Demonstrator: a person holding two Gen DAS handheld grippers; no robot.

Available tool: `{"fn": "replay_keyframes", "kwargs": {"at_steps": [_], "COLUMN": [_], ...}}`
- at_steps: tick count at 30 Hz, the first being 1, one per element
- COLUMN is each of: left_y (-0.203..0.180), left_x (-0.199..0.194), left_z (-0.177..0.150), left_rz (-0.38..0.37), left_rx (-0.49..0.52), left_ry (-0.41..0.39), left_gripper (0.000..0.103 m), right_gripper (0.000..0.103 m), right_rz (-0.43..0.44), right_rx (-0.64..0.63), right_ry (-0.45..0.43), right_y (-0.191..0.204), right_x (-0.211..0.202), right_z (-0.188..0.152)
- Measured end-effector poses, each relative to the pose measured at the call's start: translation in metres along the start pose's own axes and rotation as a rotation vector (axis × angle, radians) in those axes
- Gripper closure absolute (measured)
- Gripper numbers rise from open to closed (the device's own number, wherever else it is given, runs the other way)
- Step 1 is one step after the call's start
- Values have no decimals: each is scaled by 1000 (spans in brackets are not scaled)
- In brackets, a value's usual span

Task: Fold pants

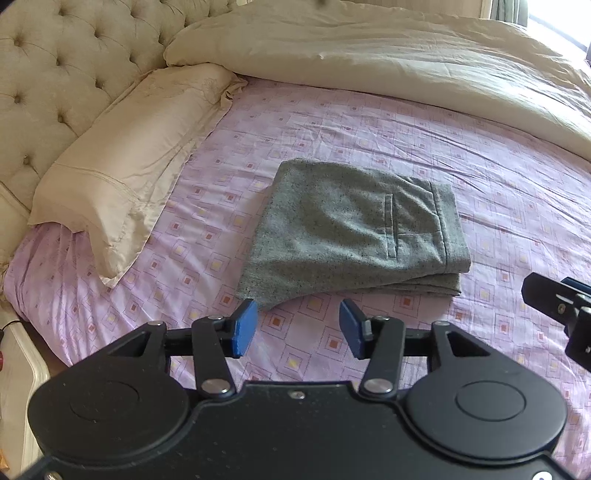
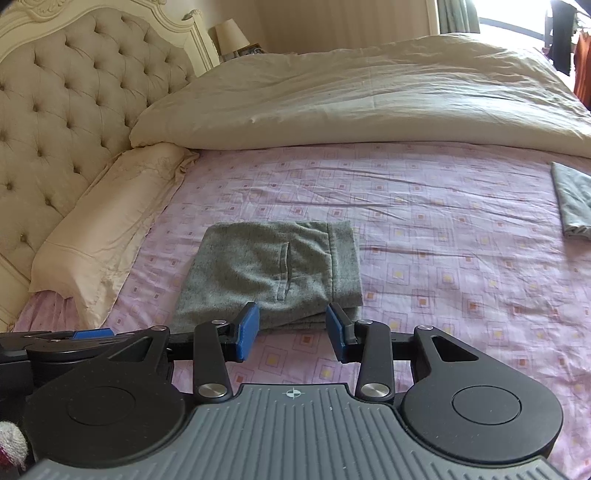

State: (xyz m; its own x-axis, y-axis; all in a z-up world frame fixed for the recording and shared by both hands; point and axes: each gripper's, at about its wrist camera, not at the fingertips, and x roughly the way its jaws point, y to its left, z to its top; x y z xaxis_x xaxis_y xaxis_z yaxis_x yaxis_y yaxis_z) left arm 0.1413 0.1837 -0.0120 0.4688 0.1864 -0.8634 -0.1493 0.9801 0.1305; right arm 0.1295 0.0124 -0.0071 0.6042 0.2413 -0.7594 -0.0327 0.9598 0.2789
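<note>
Grey pants [image 1: 354,229] lie folded into a compact stack on the pink patterned sheet [image 1: 498,177], back pocket and waistband on top. They also show in the right wrist view [image 2: 273,273]. My left gripper [image 1: 298,328] is open and empty, just in front of the stack's near left corner. My right gripper [image 2: 291,330] is open and empty, at the stack's near edge. The right gripper's body shows at the right edge of the left wrist view [image 1: 561,314].
A cream pillow [image 1: 125,166] lies left of the pants against the tufted headboard [image 1: 48,74]. A beige duvet [image 1: 406,55] is bunched across the far side. Another folded grey garment [image 2: 574,199] lies at the right. A lamp [image 2: 231,35] stands behind the bed.
</note>
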Motion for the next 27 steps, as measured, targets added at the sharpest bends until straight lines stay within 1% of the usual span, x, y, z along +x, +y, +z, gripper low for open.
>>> {"fn": "replay_keyframes", "kwargs": {"at_steps": [27], "left_y": [-3], "left_x": [-9], "left_z": [-8], "left_rz": [4], "left_rx": [25], "left_ry": [12], "left_gripper": [45], "right_gripper": [64], "right_rz": [25], "right_rx": [9], "right_ry": [23], "right_y": [0], "right_x": [-5], "right_z": [-5]}}
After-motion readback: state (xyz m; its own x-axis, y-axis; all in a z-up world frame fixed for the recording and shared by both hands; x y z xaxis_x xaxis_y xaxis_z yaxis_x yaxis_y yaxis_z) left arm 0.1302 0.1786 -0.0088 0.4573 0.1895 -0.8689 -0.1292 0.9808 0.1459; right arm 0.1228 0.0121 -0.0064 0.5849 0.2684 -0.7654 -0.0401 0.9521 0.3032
